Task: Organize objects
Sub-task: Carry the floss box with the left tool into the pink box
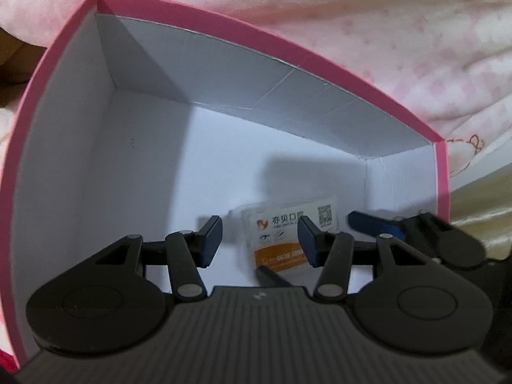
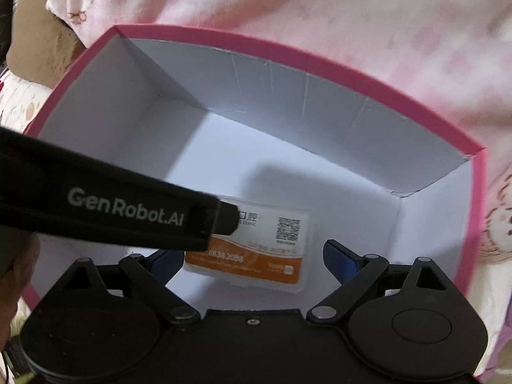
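Both the left hand-held gripper (image 1: pixel 259 240) and right hand-held gripper (image 2: pixel 252 260) are held open and empty above the card packet (image 2: pixel 256 249); it should be left flat near the pink box's (image 2: pixel 368 73) near right corner.

Soft bedding lies all around your working area.
You have a pale pink and white fleece blanket with a blotchy pattern (image 1: pixel 384 32) filling the top and right of both views. Small cartoon animal prints in brown outline (image 1: pixel 470 147) sit on it near the right edge. A plain brown soft cushion (image 2: pixel 41 48) shows at your upper left, partly tucked under the blanket. At the far right of the left wrist view, a shiny cream satin-like cloth (image 1: pixel 480 217) lies just below the blanket.
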Motion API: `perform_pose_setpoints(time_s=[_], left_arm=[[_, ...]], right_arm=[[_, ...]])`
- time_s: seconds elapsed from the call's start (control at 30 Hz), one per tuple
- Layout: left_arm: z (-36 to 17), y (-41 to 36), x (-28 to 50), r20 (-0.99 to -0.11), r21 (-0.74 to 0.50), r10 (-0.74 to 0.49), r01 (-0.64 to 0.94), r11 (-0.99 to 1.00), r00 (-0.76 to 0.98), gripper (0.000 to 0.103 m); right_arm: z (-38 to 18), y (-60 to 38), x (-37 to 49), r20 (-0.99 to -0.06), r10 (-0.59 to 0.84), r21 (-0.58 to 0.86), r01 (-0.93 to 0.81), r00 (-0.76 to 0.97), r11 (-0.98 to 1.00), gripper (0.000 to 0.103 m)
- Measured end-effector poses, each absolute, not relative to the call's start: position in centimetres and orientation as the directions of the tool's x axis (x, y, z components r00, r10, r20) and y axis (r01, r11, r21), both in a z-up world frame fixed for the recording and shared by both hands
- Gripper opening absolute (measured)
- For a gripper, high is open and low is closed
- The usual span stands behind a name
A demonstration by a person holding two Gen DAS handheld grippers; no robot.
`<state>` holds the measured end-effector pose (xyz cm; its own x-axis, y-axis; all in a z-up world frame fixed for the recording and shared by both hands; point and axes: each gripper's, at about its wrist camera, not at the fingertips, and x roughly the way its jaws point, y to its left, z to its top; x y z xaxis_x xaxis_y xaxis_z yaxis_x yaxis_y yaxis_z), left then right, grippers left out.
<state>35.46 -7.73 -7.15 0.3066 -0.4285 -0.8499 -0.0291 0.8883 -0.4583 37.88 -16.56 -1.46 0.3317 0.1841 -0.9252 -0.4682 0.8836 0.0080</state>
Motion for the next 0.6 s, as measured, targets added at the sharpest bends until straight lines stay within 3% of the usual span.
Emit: perform_pose_setpoints(time_s=[0.17,0.23,0.27,0.33,0.4,0.43,0.6], left_arm=[[-7.2,-8.1,35.0,-0.859,-0.447,-0.425,-0.017,0.894,0.286,0.050],[-7.7,-8.3,34.8,-0.874,-0.429,-0.402,-0.047,0.902,0.274,0.035],[-7.9,-8.5,34.9,-0.871,-0.442,-0.411,-0.063,0.895,0.269,0.034],[-8.2,-8.7,35.2,-0.857,-0.477,-0.440,-0.087,0.875,0.268,0.030],[-8.2,-9.2,35.3,-0.853,-0.483,-0.445,-0.090,0.871,0.272,0.028],[-8.1,-9.5,35.5,-0.850,-0.488,-0.450,-0.086,0.868,0.274,0.027],[-8.1,-11.1,36.6,-0.833,-0.515,-0.476,-0.083,0.853,0.283,0.023]], right_arm=[[0.2,-16.9,35.0,-0.907,0.222,-0.022,-0.568,0.357,0.823,0.094],[0.5,-17.2,33.9,-0.897,0.261,-0.009,-0.604,0.357,0.797,0.090],[0.5,-17.4,33.8,-0.897,0.283,0.021,-0.606,0.339,0.795,0.088],[0.0,-17.7,34.0,-0.907,0.304,0.084,-0.581,0.293,0.810,0.068],[-0.5,-18.1,33.3,-0.911,0.322,0.133,-0.554,0.258,0.822,0.056],[-0.7,-18.2,33.5,-0.909,0.336,0.161,-0.539,0.245,0.827,0.044],[-1.6,-17.3,35.6,-0.930,0.240,0.084,-0.472,0.280,0.878,0.026]])
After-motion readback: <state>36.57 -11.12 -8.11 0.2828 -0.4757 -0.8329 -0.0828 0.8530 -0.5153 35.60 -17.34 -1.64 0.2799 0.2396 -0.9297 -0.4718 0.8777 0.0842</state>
